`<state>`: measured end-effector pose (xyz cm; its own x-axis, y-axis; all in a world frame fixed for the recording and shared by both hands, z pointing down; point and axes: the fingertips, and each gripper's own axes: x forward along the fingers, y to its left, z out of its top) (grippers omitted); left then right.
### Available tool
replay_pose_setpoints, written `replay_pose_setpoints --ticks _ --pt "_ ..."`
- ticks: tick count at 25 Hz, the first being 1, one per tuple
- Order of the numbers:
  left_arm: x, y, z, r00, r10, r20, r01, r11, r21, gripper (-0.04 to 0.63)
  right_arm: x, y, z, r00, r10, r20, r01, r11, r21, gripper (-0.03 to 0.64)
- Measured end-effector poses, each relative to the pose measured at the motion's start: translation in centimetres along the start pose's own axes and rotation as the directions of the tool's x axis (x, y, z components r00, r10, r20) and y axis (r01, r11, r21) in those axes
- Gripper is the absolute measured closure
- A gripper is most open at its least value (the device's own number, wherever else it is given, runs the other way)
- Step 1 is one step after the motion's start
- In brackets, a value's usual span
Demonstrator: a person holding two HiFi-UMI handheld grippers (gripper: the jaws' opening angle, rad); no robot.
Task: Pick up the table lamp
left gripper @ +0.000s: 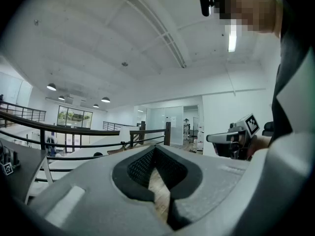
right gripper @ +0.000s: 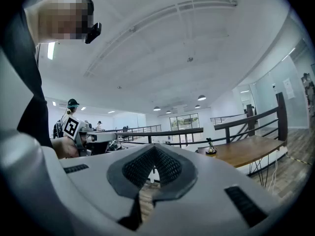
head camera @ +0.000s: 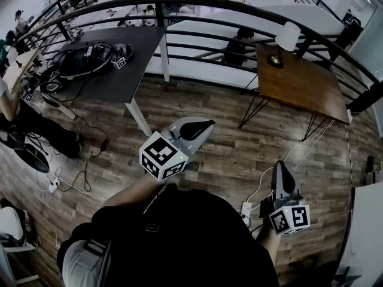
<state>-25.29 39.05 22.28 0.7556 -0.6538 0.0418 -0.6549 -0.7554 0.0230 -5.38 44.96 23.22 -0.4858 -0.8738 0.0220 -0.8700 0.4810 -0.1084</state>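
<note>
The table lamp (head camera: 286, 40), with a white shade and a dark base, stands at the far left corner of a brown wooden table (head camera: 305, 85) at the upper right of the head view. In the right gripper view the lamp (right gripper: 210, 146) shows small on that table, far ahead. My left gripper (head camera: 203, 126) is held level over the wooden floor, its jaws shut and empty. My right gripper (head camera: 281, 169) is lower right, also shut with nothing in it. Both are well short of the lamp. Each gripper view shows its own meshed pads (left gripper: 155, 149) (right gripper: 155, 149) meeting at the tip.
A dark table (head camera: 128, 76) with cables and gear stands at the upper left. A black curved railing (head camera: 239, 8) runs behind both tables. Cables and a power strip (head camera: 245, 209) lie on the floor. A person sits at the far left edge.
</note>
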Motion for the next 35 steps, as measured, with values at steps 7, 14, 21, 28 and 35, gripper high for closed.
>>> replay_pose_setpoints --ticks 7,14,21,28,35 --pt "1.8 -2.9 -0.2 0.999 -0.028 -0.037 0.028 1.000 0.009 0.589 -1.7 -1.1 -0.1 1.000 0.021 -0.012 -0.020 1.000 0.012 0.604" --pt "4.4 -6.7 -0.9 0.998 -0.024 -0.056 0.024 1.000 0.007 0.589 -5.4 -3.1 -0.1 0.998 0.059 0.006 -0.059 0.998 0.027 0.604" --pt "7.4 -10.5 -0.6 0.999 -0.017 -0.048 0.018 1.000 0.009 0.589 -9.6 -6.8 -0.2 0.999 0.046 0.004 -0.046 0.999 0.025 0.603" --pt "9.8 -14.3 -1.6 0.993 -0.065 -0.098 0.068 0.997 0.026 0.589 -10.8 -8.8 -1.3 0.999 0.049 0.000 -0.049 0.996 0.079 0.603" --pt "12.6 -13.1 -2.4 0.990 -0.088 -0.114 0.090 0.996 0.013 0.589 -9.1 -10.1 -2.3 0.999 0.045 -0.028 -0.042 0.993 0.108 0.603"
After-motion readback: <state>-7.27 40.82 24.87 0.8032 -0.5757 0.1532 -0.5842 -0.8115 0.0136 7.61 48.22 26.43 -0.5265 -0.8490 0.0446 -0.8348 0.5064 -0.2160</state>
